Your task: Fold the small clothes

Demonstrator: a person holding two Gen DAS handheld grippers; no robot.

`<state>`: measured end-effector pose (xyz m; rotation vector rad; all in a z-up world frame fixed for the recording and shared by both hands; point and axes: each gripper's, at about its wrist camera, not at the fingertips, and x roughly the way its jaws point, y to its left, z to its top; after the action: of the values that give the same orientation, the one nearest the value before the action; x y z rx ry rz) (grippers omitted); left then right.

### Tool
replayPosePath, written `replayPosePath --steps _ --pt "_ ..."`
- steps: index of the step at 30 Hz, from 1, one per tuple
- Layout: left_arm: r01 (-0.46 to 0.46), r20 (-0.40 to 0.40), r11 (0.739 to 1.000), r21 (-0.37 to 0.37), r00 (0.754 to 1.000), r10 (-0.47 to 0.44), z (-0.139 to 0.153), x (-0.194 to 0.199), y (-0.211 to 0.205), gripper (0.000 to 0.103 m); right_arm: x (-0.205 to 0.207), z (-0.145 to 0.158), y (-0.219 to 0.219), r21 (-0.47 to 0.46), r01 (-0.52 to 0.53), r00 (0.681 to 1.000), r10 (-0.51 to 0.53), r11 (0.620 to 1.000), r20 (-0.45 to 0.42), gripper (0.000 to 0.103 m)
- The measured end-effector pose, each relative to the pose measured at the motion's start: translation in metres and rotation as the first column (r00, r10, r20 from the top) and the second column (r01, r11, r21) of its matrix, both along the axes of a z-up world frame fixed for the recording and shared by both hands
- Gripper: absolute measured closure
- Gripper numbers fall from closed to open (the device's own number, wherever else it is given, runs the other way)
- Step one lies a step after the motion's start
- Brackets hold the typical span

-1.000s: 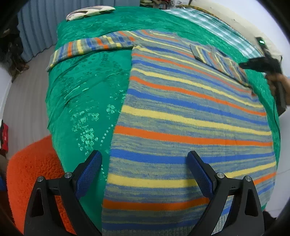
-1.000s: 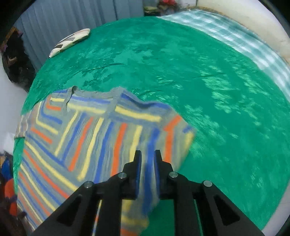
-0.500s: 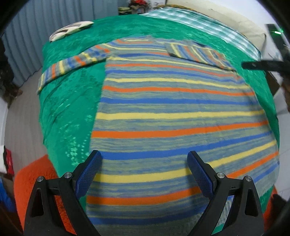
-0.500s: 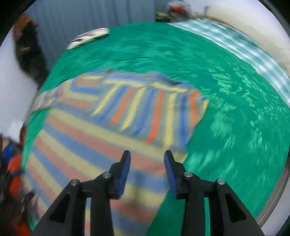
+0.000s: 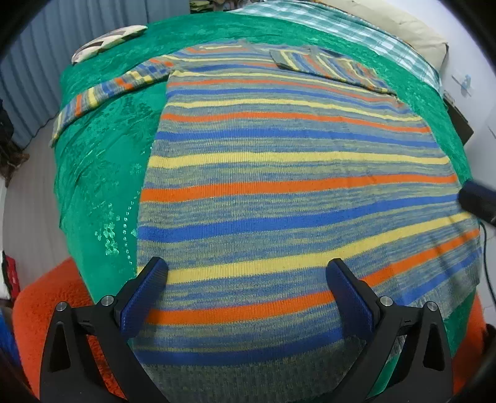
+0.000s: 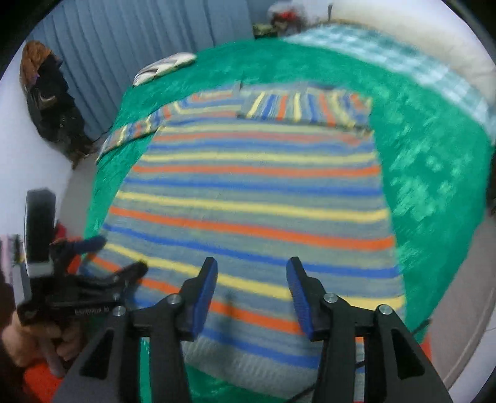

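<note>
Bedroom with blue curtains (image 6: 130, 46); bed under a green bedspread (image 5: 102, 161), checked blanket (image 5: 350, 28) along its far edge, patterned cushion (image 5: 105, 43) at the far left corner. Striped sweater (image 5: 279, 173) spread flat across the middle of the bed, hem at the near edge, neck toward the far edge. One sleeve (image 5: 105, 93) stretched out toward the bed's left edge; right sleeve (image 5: 328, 65) already folded in across the chest. Orange rug (image 5: 49, 297) below the near edge.

Left tongs (image 5: 248, 297) spread wide, holding nothing, hovering over the hem near the sweater's left side. Right tongs (image 6: 251, 297) also parted, somewhat narrower, empty, above the hem's middle; blur in that view.

Probable step in hand: bringing in the outstretched sleeve to match the folded one. To do it well: pinch near the cuff, through the knit only and not the bedspread beneath; lift just enough to clear, carry straight across the chest, lay parallel to the shoulder line. Worth pinning the shoulder seam with the other tongs so the body stays square. Loose knit likely to stretch and sag, so slow, low travel advisable. Smooth before any hem-to-neck fold.
</note>
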<state>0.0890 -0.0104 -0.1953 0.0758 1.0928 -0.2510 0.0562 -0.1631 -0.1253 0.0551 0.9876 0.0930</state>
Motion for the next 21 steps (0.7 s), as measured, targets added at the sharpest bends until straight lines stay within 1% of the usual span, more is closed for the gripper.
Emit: replayPosePath --steps 1,3,4,5,7,9,12,14,18,21 --pt "-0.002 -0.001 1.0 0.004 1.0 0.002 0.0 0.0 -0.001 0.001 -0.001 0.006 0.001 -0.013 0.015 1.0 -0.015 1.0 0.015 0.041" --pt "-0.008 -0.007 1.0 -0.002 1.0 0.008 0.0 0.0 -0.001 0.001 -0.005 0.016 0.002 -0.036 0.042 0.998 -0.04 0.998 0.044 0.031" --pt "-0.006 -0.013 1.0 -0.008 1.0 0.006 0.0 0.001 0.0 0.001 -0.004 0.02 0.002 -0.05 0.049 0.998 -0.047 0.998 0.053 0.029" --pt "-0.006 -0.021 1.0 -0.013 1.0 0.006 -0.001 0.002 0.0 0.001 -0.002 0.022 0.002 -0.063 0.056 0.997 -0.053 0.996 0.055 0.024" --pt "-0.009 -0.048 1.0 -0.014 0.999 0.009 -0.001 0.005 0.001 0.001 -0.001 0.026 0.001 -0.076 0.072 0.996 -0.068 0.995 0.056 0.02" --pt "-0.012 -0.078 1.0 0.019 0.997 0.014 0.0 0.009 -0.004 0.0 -0.001 0.03 0.0 -0.088 0.092 0.994 -0.086 0.992 0.064 0.015" --pt "-0.015 -0.111 0.998 0.058 0.994 0.021 0.0 0.014 -0.011 0.0 -0.002 0.037 0.0 -0.153 0.11 0.991 -0.096 0.982 0.094 0.013" --pt "-0.026 -0.121 0.998 0.059 0.992 0.033 -0.001 0.015 -0.012 0.0 -0.006 0.041 -0.002 -0.165 0.111 0.988 -0.091 0.98 0.121 0.012" --pt "-0.044 -0.113 0.998 0.047 0.992 0.049 -0.002 0.012 -0.011 0.0 -0.011 0.039 -0.016 -0.128 0.14 0.984 -0.124 0.982 0.125 0.012" --pt "-0.04 -0.123 0.998 0.053 0.991 0.046 -0.002 0.011 -0.01 0.0 -0.013 0.03 -0.03 -0.092 0.177 0.979 -0.165 0.98 0.123 0.012"
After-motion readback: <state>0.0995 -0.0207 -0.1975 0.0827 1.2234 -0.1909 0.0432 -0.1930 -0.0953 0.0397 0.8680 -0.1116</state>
